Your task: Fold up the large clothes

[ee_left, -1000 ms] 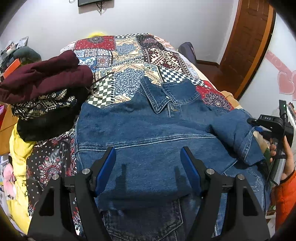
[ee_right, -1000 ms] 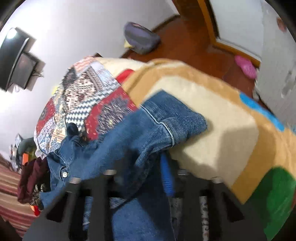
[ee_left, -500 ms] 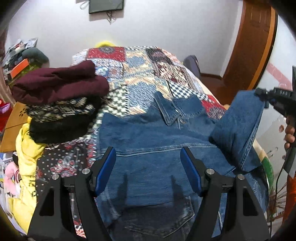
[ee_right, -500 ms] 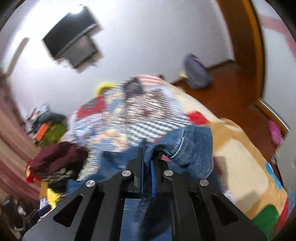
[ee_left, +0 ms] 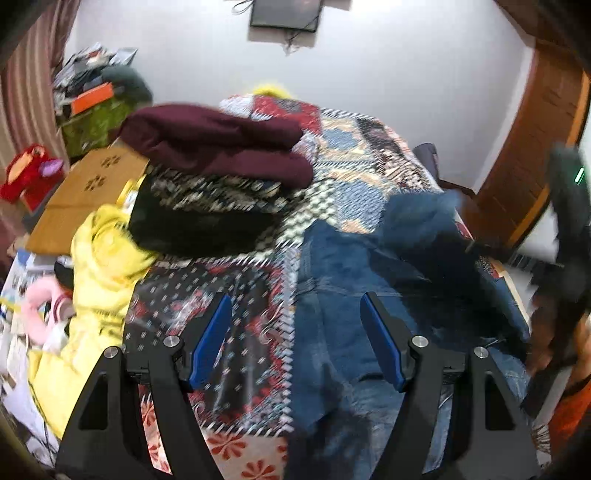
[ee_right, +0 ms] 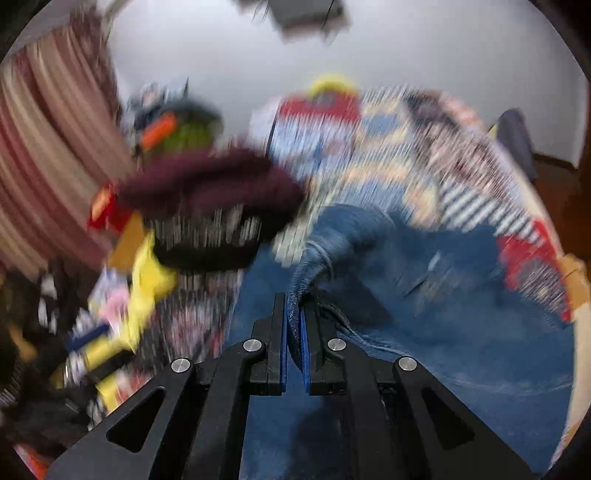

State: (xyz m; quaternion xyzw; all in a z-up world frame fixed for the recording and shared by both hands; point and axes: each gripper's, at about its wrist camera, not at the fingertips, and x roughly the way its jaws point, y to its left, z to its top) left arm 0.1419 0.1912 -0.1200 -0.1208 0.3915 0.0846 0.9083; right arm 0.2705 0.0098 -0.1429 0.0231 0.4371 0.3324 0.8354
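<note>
Sleeve [ee_right: 332, 236] of our denim jacket [ee_left: 406, 295] has swung leftward across the patchwork bedspread [ee_left: 362, 192], pinched in our right gripper [ee_right: 293, 328]; left gripper [ee_left: 295, 336] gapes empty; fold underway.

One denim jacket [ee_left: 369, 295] lies at centre right. One stack of three folded garments [ee_left: 214, 192] sits at upper left, the maroon one [ee_left: 214, 144] topmost. One yellow garment [ee_left: 99, 266] sits at left, one wall-mounted screen [ee_left: 284, 14] at top centre.

Probably a home bedroom: patchwork bedspread [ee_left: 354, 155], striped curtains [ee_left: 26, 88], wall-mounted television [ee_left: 284, 14].
</note>
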